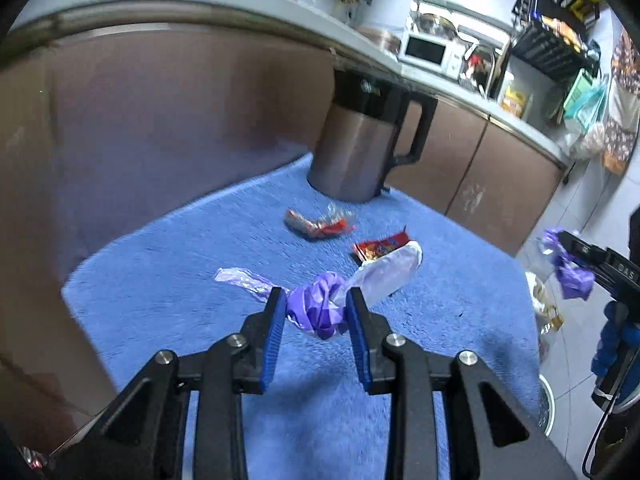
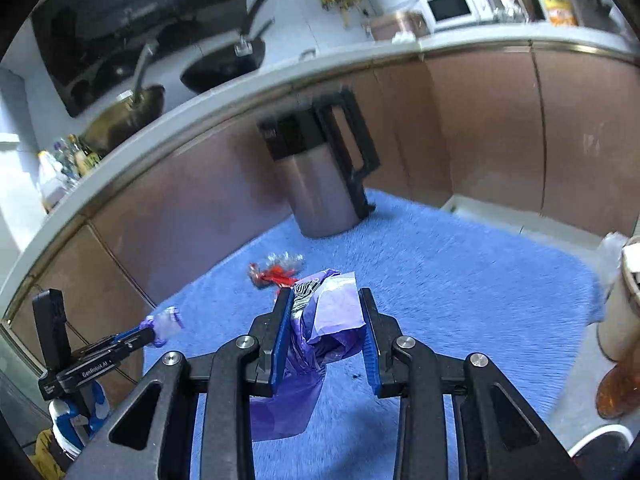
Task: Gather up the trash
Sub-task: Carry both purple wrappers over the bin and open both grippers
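A blue fluffy mat (image 1: pixel 192 280) carries trash. My left gripper (image 1: pixel 318 306) is shut on a crumpled purple plastic bag (image 1: pixel 316 308), and a white wrapper (image 1: pixel 390 274) lies just past it. A red snack packet (image 1: pixel 378 246) and a red-and-clear wrapper (image 1: pixel 320 226) lie further on. My right gripper (image 2: pixel 326 312) is shut on another purple plastic bag (image 2: pixel 332 320), held above the mat (image 2: pixel 460 280). The red-and-clear wrapper (image 2: pixel 276 270) lies beyond it. In the right wrist view, the left gripper (image 2: pixel 160 330) holds its bag at the left.
A steel jug with a black handle (image 1: pixel 356 144) stands at the mat's far edge, against brown cabinets (image 1: pixel 180 120). A counter with a microwave (image 1: pixel 428 52) runs above. A cylindrical container (image 2: pixel 622 300) stands right of the mat.
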